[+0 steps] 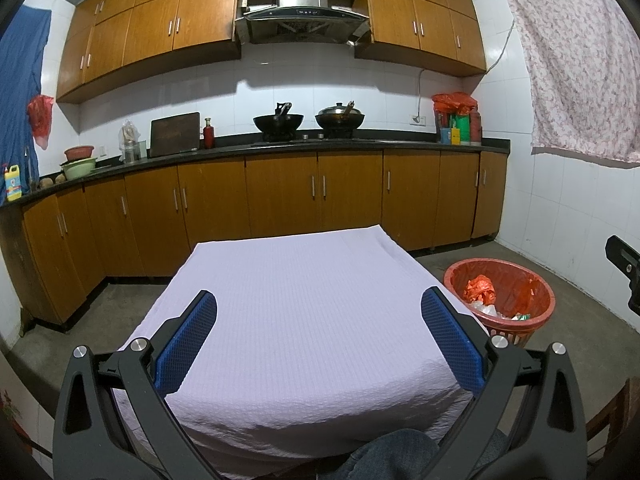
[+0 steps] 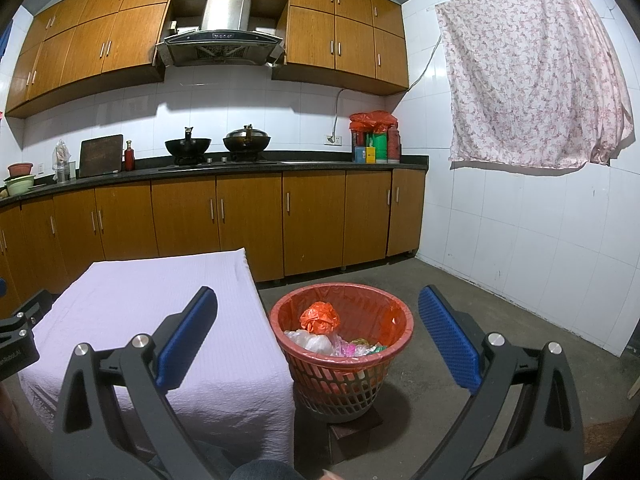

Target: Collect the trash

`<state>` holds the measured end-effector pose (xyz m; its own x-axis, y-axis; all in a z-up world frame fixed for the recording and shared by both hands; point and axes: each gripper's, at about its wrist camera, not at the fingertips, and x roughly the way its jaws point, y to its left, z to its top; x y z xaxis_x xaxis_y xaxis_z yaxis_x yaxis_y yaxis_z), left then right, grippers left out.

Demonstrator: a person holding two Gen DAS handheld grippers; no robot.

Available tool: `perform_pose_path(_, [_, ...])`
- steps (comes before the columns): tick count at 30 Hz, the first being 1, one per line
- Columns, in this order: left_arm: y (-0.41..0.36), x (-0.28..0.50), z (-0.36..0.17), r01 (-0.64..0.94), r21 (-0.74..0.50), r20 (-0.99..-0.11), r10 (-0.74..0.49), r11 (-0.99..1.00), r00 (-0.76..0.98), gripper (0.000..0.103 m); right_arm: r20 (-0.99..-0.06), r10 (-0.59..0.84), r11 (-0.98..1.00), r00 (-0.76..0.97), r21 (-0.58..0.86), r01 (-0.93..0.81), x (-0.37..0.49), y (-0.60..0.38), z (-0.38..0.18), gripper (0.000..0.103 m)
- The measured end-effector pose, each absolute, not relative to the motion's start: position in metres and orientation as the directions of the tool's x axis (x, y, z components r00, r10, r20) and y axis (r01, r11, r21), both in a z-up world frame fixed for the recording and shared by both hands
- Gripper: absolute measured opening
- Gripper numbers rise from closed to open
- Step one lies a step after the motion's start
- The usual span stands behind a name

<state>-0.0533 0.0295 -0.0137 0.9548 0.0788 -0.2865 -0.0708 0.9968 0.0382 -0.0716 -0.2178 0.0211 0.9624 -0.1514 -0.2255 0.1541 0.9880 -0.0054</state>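
A red mesh trash basket [image 2: 356, 384] with a red liner stands on the floor right of the table; it also shows in the left wrist view [image 1: 541, 316]. Inside lie a crumpled orange bag [image 2: 319, 317], clear plastic [image 2: 314, 340] and coloured wrappers. The table carries a pale lilac cloth [image 1: 304, 312], also in the right wrist view [image 2: 160, 300], with nothing on it. My left gripper [image 1: 319, 336] is open and empty above the cloth. My right gripper [image 2: 318, 336] is open and empty, in front of the basket.
Brown kitchen cabinets [image 1: 280, 196] with a dark counter run along the back wall, with two woks [image 1: 308, 122] on the stove. A white tiled wall [image 2: 540, 232] with a hanging floral cloth is at the right. Grey concrete floor [image 2: 500, 320] surrounds the basket.
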Motion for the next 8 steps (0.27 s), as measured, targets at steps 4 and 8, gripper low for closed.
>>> perform_pose_path(4, [0.0279, -0.0540, -0.0137, -0.069, 0.033, -0.291, 0.075, 0.997, 0.954, 0.101, -0.224, -0.154, 0.988, 0.962, -0.004, 0.157, -0.0725, -0.2179, 0.0194, 0.099])
perform_pose_path(8, [0.0270, -0.0531, -0.0129, -0.067, 0.031, -0.292, 0.073, 0.997, 0.954, 0.101, -0.224, -0.155, 0.987, 0.962, -0.001, 0.159, -0.0726, -0.2180, 0.0164, 0.099])
